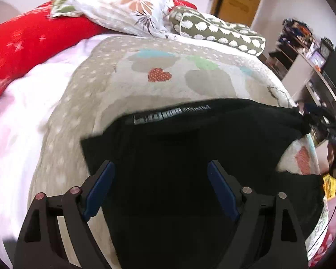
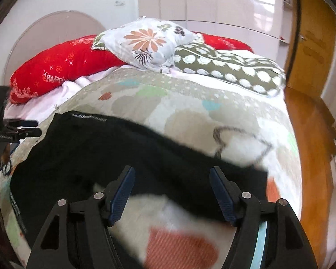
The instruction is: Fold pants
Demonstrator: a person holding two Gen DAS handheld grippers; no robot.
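Note:
Black pants (image 1: 190,157) lie spread on a patterned beige blanket (image 1: 145,78) on the bed, with a white logo strip along the far edge. My left gripper (image 1: 161,168) is open, just above the pants, empty. My right gripper (image 2: 171,174) is open over the pants' near right part (image 2: 123,152), empty. In the right wrist view the left gripper (image 2: 22,127) shows at the left edge. In the left wrist view the right gripper (image 1: 331,134) shows blurred at the right edge.
A red bolster (image 2: 60,69), a floral pillow (image 2: 145,42) and an olive dotted pillow (image 2: 230,69) lie at the bed's head. White sheet (image 1: 15,116) to the left. Wooden floor (image 2: 309,134) and a door to the right; cluttered shelves (image 1: 306,51) at far right.

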